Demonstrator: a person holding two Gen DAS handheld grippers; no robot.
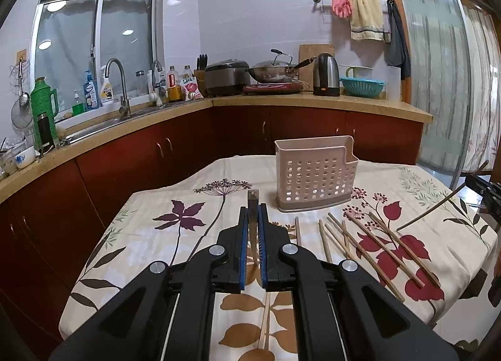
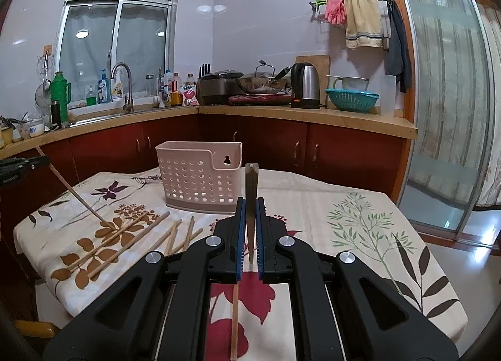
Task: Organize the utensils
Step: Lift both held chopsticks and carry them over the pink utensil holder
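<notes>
A pink perforated utensil holder (image 1: 316, 171) (image 2: 200, 173) stands upright on the floral tablecloth (image 1: 150, 229) (image 2: 360, 220). Several wooden chopsticks (image 1: 375, 245) (image 2: 131, 235) lie loose on the cloth in front of it. My left gripper (image 1: 253, 209) is shut on a chopstick (image 1: 252, 201), held end-on above the cloth, left of the holder. My right gripper (image 2: 250, 202) is shut on a chopstick (image 2: 251, 185), right of the holder. In the right wrist view the left gripper's chopstick (image 2: 72, 188) slants down to the cloth; in the left wrist view the right gripper's chopstick (image 1: 432, 210) shows at the right.
Behind the table runs an L-shaped counter (image 1: 281, 101) with red cabinets, a sink (image 1: 94, 129), a rice cooker, a wok and a kettle (image 1: 325, 79). A glass sliding door (image 2: 447, 94) is at the right. One chopstick (image 2: 234, 317) lies under my right gripper.
</notes>
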